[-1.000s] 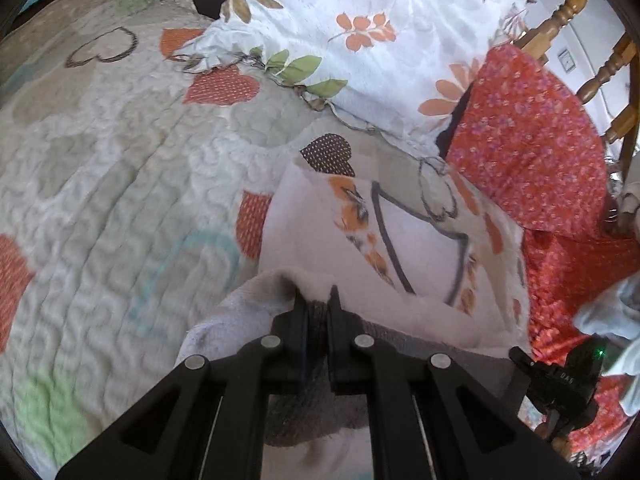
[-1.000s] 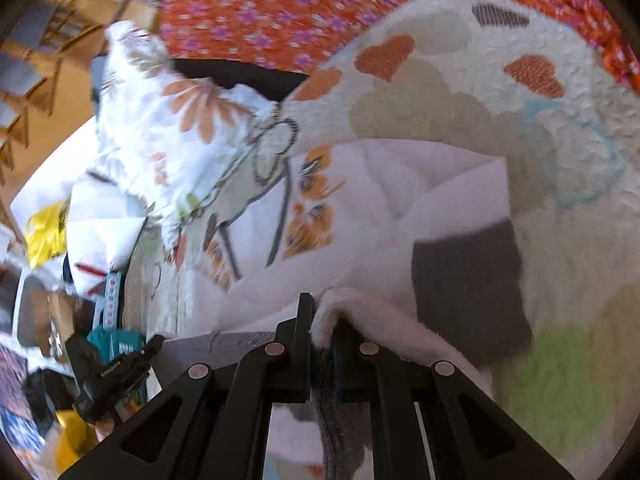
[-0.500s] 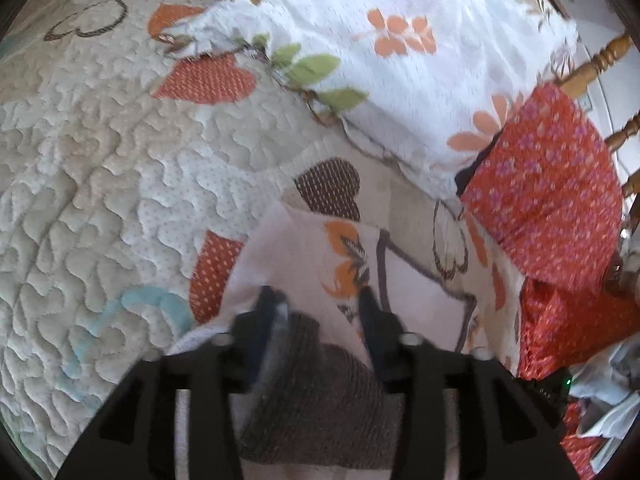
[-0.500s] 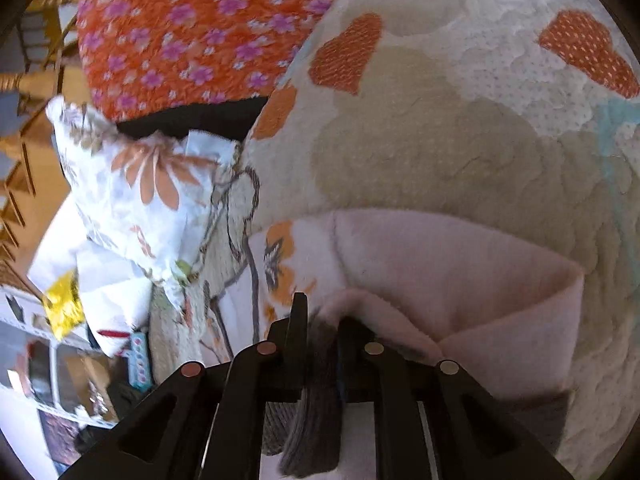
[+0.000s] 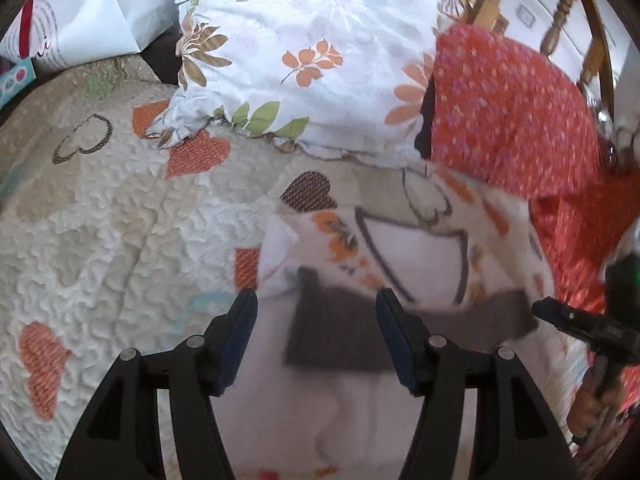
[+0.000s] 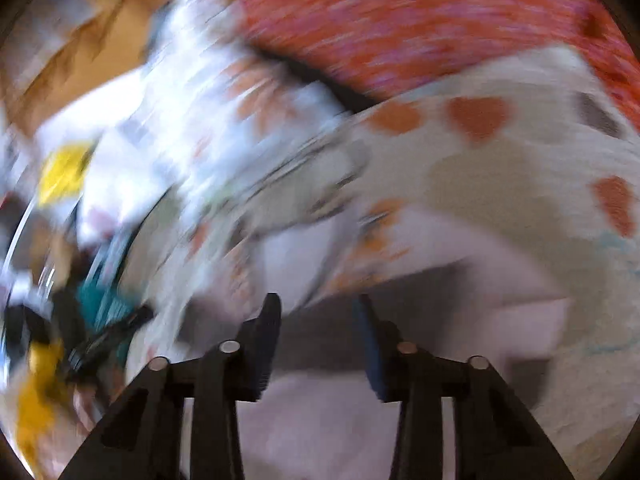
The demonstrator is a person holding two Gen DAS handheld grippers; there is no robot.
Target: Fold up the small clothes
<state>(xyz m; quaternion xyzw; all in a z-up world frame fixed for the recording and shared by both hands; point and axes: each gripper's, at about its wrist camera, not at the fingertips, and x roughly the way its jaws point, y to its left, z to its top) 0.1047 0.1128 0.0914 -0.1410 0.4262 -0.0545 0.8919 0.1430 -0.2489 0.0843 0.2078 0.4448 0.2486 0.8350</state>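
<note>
A small pale pink fleece garment point(image 5: 416, 256) with orange prints, a grey outline and a dark grey band point(image 5: 336, 332) lies folded over on the quilt. My left gripper point(image 5: 316, 320) is open, just above the grey band, holding nothing. In the right wrist view, which is heavily blurred, my right gripper point(image 6: 316, 320) is open over the same pink garment point(image 6: 460, 248), with nothing between its fingers. The right gripper's black body point(image 5: 584, 324) shows at the right edge of the left wrist view.
The quilt point(image 5: 120, 216) with heart patches covers the bed. A white floral pillow point(image 5: 312, 56) and a red-orange floral pillow point(image 5: 508, 112) lie behind the garment. A wooden chair back point(image 5: 560, 8) stands at the far right. White bags point(image 5: 96, 12) sit at the far left.
Both grippers were shut on the garment's grey-banded edge, carried it forward over the printed part, then opened and let go. The edge now lies on the garment.
</note>
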